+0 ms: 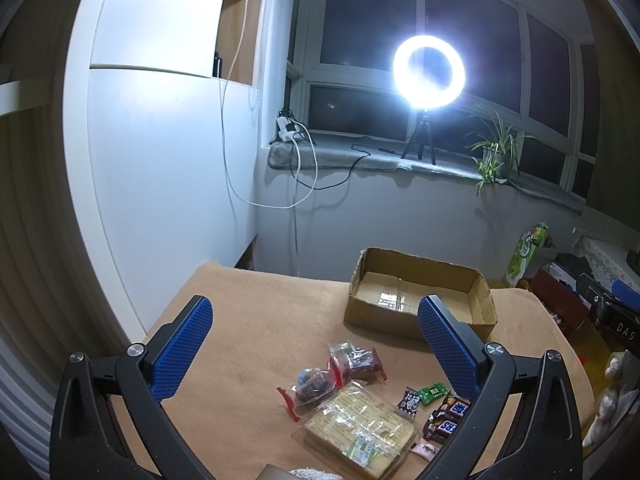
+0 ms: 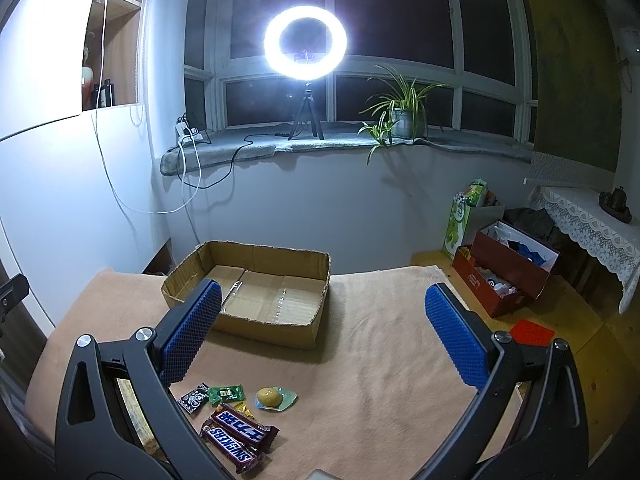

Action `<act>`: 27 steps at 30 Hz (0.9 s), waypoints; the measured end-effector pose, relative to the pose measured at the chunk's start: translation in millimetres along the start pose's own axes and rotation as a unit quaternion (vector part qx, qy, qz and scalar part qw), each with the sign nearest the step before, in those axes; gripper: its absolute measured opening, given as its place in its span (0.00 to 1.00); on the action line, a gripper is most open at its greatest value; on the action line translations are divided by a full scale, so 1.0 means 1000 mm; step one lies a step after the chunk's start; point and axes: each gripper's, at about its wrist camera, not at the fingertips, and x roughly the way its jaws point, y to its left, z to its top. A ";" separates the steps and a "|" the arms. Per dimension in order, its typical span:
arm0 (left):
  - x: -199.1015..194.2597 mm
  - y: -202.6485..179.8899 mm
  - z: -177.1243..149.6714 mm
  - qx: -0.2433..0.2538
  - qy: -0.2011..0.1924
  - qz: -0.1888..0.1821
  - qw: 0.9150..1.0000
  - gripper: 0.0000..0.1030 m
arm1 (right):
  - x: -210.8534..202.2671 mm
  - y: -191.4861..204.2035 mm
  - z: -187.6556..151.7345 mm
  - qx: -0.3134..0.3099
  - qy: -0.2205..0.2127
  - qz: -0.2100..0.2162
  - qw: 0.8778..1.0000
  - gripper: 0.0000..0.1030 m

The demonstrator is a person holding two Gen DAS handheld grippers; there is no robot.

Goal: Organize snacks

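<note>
An open, empty cardboard box [image 1: 420,292] [image 2: 256,284] stands at the far side of the tan-covered table [image 1: 260,320] [image 2: 380,360]. Snacks lie near the front: two bags of dark dried fruit [image 1: 352,362], a large clear pack of wafers [image 1: 360,428], two Snickers bars [image 2: 240,438] [image 1: 448,416], a green candy [image 2: 226,393] [image 1: 432,391], a black-and-white candy [image 2: 194,399] [image 1: 409,400], and a yellow round sweet in a clear wrapper [image 2: 274,398]. My left gripper [image 1: 316,344] is open above the snacks. My right gripper [image 2: 324,336] is open and empty above the cloth.
A lit ring light on a tripod [image 2: 306,44] and a potted plant [image 2: 404,116] stand on the windowsill. Red boxes [image 2: 508,268] and a green bag [image 2: 464,216] sit on the floor to the right. A white cabinet [image 1: 160,160] is on the left, with hanging cables.
</note>
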 end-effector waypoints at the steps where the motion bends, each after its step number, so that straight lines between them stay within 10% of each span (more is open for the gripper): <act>1: 0.000 0.000 0.000 0.000 0.001 0.000 1.000 0.99 | -0.001 0.000 0.002 0.000 0.000 0.000 1.000 1.00; 27: -0.001 -0.003 0.002 0.000 0.002 0.001 1.000 0.99 | 0.000 0.000 0.001 0.001 0.002 0.000 1.000 1.00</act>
